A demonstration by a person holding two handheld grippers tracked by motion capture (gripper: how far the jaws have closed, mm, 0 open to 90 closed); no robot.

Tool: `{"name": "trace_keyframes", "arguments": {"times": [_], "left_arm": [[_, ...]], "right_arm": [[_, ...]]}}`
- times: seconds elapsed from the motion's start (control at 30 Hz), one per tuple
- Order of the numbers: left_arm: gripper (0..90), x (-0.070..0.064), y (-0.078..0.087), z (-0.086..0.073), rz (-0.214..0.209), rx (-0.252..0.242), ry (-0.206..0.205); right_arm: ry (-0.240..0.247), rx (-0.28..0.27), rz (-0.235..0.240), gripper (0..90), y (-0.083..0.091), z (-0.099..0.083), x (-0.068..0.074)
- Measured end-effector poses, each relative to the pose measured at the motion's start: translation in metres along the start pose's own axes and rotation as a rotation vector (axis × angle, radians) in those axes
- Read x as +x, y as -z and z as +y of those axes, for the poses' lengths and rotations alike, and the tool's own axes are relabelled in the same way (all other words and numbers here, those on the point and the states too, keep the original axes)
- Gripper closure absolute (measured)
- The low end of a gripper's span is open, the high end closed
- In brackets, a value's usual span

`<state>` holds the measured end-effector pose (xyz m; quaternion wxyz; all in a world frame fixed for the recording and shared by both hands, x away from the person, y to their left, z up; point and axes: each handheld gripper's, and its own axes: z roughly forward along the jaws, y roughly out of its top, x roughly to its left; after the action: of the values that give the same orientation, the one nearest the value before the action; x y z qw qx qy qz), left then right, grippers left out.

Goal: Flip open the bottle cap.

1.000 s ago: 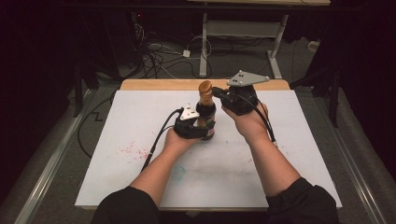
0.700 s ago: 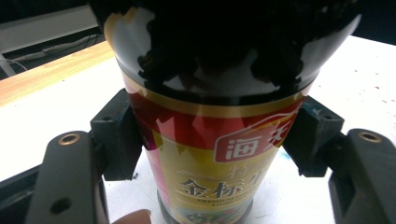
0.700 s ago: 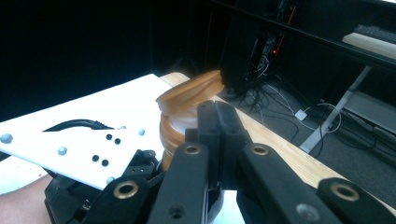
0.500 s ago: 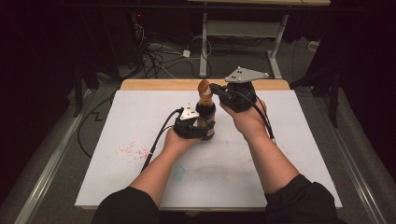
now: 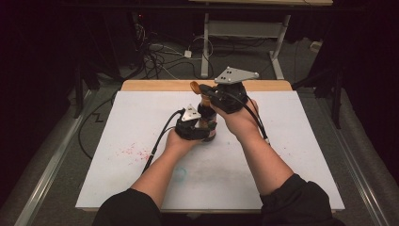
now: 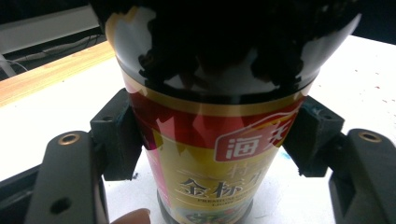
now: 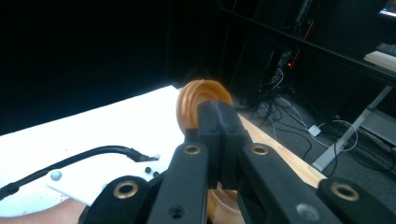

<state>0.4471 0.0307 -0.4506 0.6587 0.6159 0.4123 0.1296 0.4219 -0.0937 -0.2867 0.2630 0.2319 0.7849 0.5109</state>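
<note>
Bottle (image 5: 207, 123): upright on the white table (image 5: 282, 155), centre of the high view, just in front of the wooden back edge. Red-and-yellow label faces you in the left gripper view (image 6: 219, 168).
Left gripper (image 5: 200, 129): your jaws pinch the bottle body from both sides; the pads (image 6: 116, 135) sit on the label band, one at left of frame, one at right. Your fingertip shows at the bottom edge of that view.
Right gripper (image 5: 203, 90): above the bottle, upper centre of the high view, grey plate on top. Jaws pressed nearly together in the right gripper view (image 7: 219, 135), edge of the cap between them.
Cap (image 7: 201, 100): orange, ribbed, tilted on its side, open end turned toward the camera, centre of the right gripper view. In the high view (image 5: 195, 86) it sits up and left of the bottle neck. Can't tell whether it touches the neck.
Hands: your left wraps the left gripper at the bottle base; your right holds the right gripper just beside and above it.
Table: red specks at lower left, faint blue smudge near the front centre.
</note>
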Motion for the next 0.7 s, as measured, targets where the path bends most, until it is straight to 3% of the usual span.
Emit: {"name": "trace_keyframes", "arguments": {"times": [0.43,0.47,0.5,0.7], "left_arm": [[28.5,0.001,0.001,0.001,-0.001,0.006,0.001],[28.4,-0.004,-0.003,0.001,-0.012,-0.052,0.078],[28.4,0.001,0.0,0.001,0.0,0.01,0.003],[28.1,0.001,0.001,0.002,0.005,0.019,-0.001]], "right_arm": [[-0.034,-0.008,-0.046,90.0,0.018,-0.008,-0.019],[-0.043,-0.007,-0.055,90.0,0.021,-0.012,-0.023],[-0.049,-0.005,-0.06,90.0,0.023,-0.013,-0.024],[-0.071,0.001,-0.077,90.0,0.03,-0.026,-0.034]]}}
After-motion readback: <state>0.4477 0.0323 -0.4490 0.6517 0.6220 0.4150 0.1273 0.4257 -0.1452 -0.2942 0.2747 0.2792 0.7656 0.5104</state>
